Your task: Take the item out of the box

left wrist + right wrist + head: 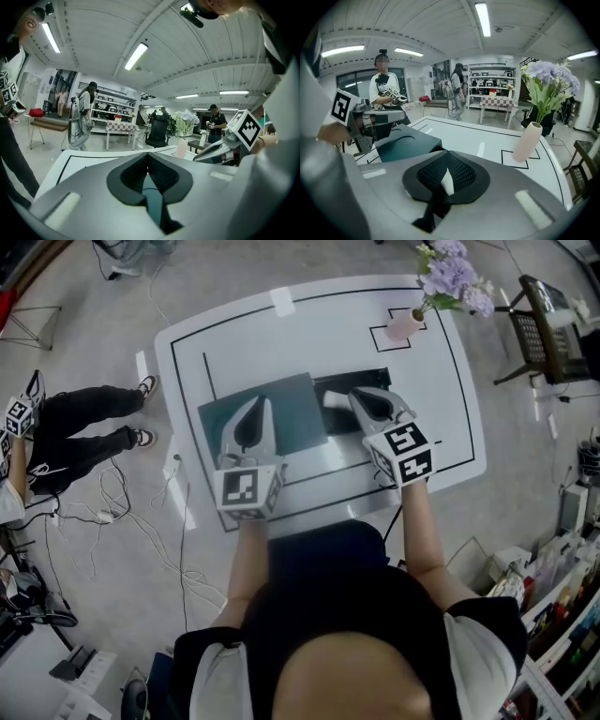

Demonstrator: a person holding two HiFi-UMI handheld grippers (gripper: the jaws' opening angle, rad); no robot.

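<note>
A dark teal box lid (298,413) lies tilted on the white table (441,418), and my left gripper (257,404) is shut on its near edge; the teal edge (152,199) shows between the closed jaws in the left gripper view (149,165). To its right is the open dark box (354,379). My right gripper (356,397) hangs over the box, shut on a small white item (334,399). In the right gripper view (446,165) a white sliver of the item (447,183) is pinched between the pads, and the lid (405,140) is at the left.
A pink vase of purple flowers (405,324) stands in a marked square at the table's far right. A person sits on the floor at the left (84,432) among cables. A dark chair (548,329) stands at the far right. Shelves and people fill the room behind.
</note>
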